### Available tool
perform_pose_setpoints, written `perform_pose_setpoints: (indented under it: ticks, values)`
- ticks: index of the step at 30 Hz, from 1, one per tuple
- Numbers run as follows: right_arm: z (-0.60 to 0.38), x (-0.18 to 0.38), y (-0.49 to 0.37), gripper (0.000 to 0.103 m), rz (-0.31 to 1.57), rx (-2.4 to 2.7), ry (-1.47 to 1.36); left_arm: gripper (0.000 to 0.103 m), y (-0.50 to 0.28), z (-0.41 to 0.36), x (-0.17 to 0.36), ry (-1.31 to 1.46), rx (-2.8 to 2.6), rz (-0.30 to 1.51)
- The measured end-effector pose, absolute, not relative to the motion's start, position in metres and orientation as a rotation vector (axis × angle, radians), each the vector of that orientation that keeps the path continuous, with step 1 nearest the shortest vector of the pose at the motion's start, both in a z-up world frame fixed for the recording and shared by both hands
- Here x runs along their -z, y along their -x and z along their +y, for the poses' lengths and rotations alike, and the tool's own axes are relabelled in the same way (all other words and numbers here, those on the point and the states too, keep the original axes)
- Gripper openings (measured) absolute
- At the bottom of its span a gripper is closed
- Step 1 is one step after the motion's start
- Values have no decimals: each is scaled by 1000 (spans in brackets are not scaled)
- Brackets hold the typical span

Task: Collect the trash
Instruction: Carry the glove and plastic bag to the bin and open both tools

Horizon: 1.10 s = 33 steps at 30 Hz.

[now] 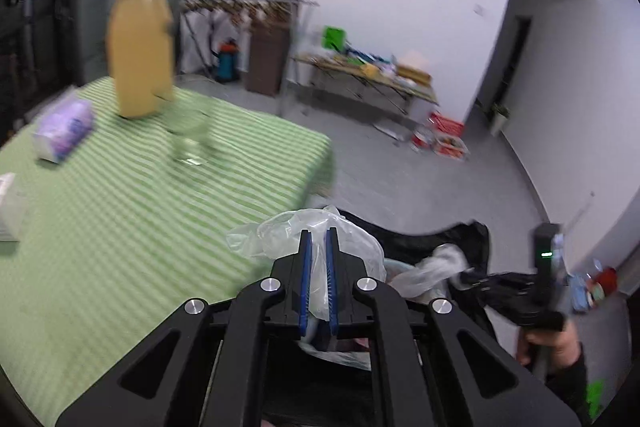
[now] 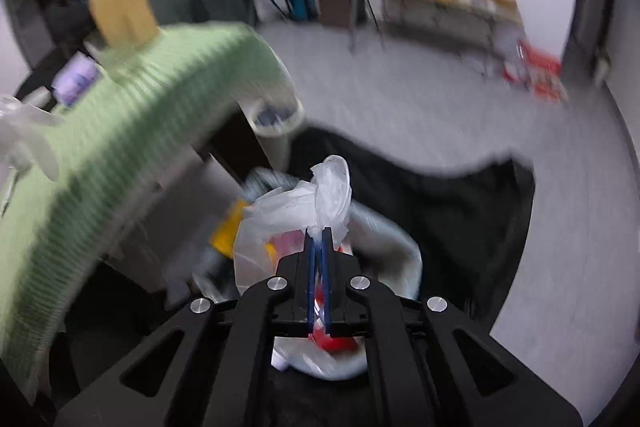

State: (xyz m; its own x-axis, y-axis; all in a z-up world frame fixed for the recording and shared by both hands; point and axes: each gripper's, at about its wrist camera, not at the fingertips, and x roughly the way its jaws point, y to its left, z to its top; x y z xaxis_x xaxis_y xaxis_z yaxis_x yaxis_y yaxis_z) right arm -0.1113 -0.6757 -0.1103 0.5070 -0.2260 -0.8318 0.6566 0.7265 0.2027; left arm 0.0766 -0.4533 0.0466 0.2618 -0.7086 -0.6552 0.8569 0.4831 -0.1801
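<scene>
A clear plastic trash bag [image 1: 276, 233] hangs between both grippers, beside the table's near corner. My left gripper [image 1: 319, 233] is shut on one bunched handle of it. My right gripper [image 2: 319, 231] is shut on the other twisted handle; in the left wrist view the right gripper [image 1: 464, 277] shows low at the right, held by a hand [image 1: 560, 343]. In the right wrist view the trash bag [image 2: 280, 211] holds red and yellow scraps. Under it lies a large black bag [image 2: 440, 195], open on the floor [image 1: 420, 239].
A table with a green striped cloth [image 1: 120, 227] carries a yellow juice bottle [image 1: 140, 55], a glass [image 1: 192, 139] and a purple tissue pack [image 1: 64, 131]. A white bin [image 2: 276, 127] stands under the table edge. A cluttered bench [image 1: 360, 75] lines the far wall.
</scene>
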Motion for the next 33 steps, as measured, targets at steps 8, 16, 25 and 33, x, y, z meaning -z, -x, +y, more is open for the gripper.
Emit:
perform_pose_setpoints:
  ticks: [8, 16, 25, 33]
  values:
    - [-705, 179, 97, 11, 1043, 625, -595, 4, -37, -527, 0, -324, 1197, 860]
    - [-722, 183, 119, 66, 948, 628, -608, 4, -17, -572, 48, -392, 1260, 985]
    - [-742, 168, 157, 66, 772, 820, -673, 4, -3, -614, 107, -402, 1300, 1180]
    - [-733, 165, 180, 66, 758, 846, -698, 31, 13, -655, 137, -444, 1288, 1197]
